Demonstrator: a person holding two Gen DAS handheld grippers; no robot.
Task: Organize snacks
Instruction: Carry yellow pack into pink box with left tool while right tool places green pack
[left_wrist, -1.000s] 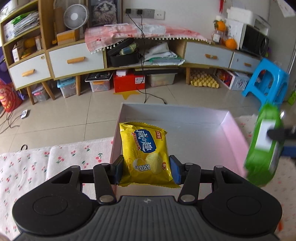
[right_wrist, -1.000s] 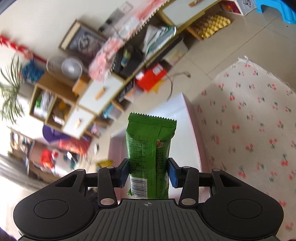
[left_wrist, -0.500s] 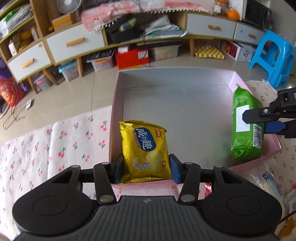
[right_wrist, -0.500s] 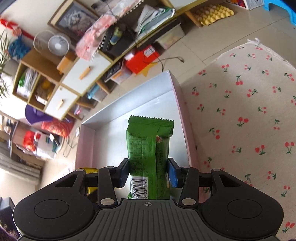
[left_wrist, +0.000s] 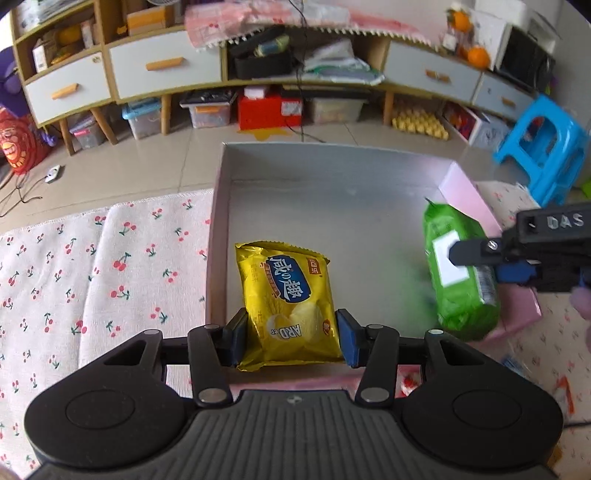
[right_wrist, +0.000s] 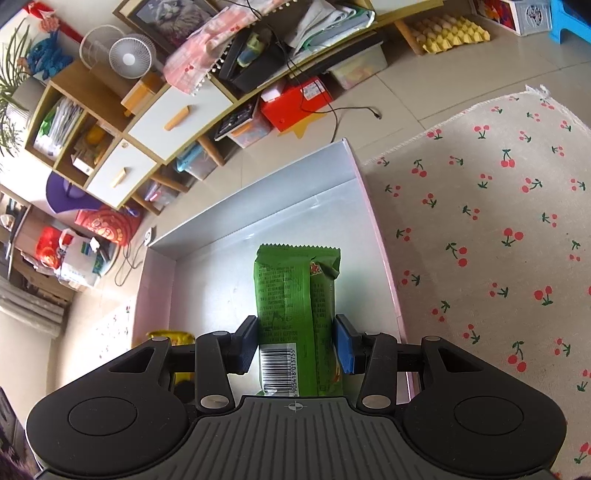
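Observation:
My left gripper (left_wrist: 290, 341) is shut on a yellow chip bag (left_wrist: 286, 299) and holds it over the near left corner of a shallow pink box with a grey floor (left_wrist: 332, 206). My right gripper (right_wrist: 295, 345) is shut on a green snack pack (right_wrist: 295, 295) over the box's right side (right_wrist: 380, 258). In the left wrist view the green pack (left_wrist: 458, 284) hangs by the box's right wall with the right gripper (left_wrist: 491, 262) on it. The yellow bag's edge (right_wrist: 170, 336) shows at the lower left of the right wrist view.
The box lies on a white cloth with red cherries (left_wrist: 110, 266), which also shows in the right wrist view (right_wrist: 498, 221). Loose snack wrappers (left_wrist: 410, 380) lie by the box's near right. Beyond are tiled floor, cabinets (left_wrist: 166, 70) and a blue stool (left_wrist: 543, 147).
Both grippers have moved down and in over the box. The green pack has gone lower, inside the right wall. The yellow bag now hangs over the box floor.

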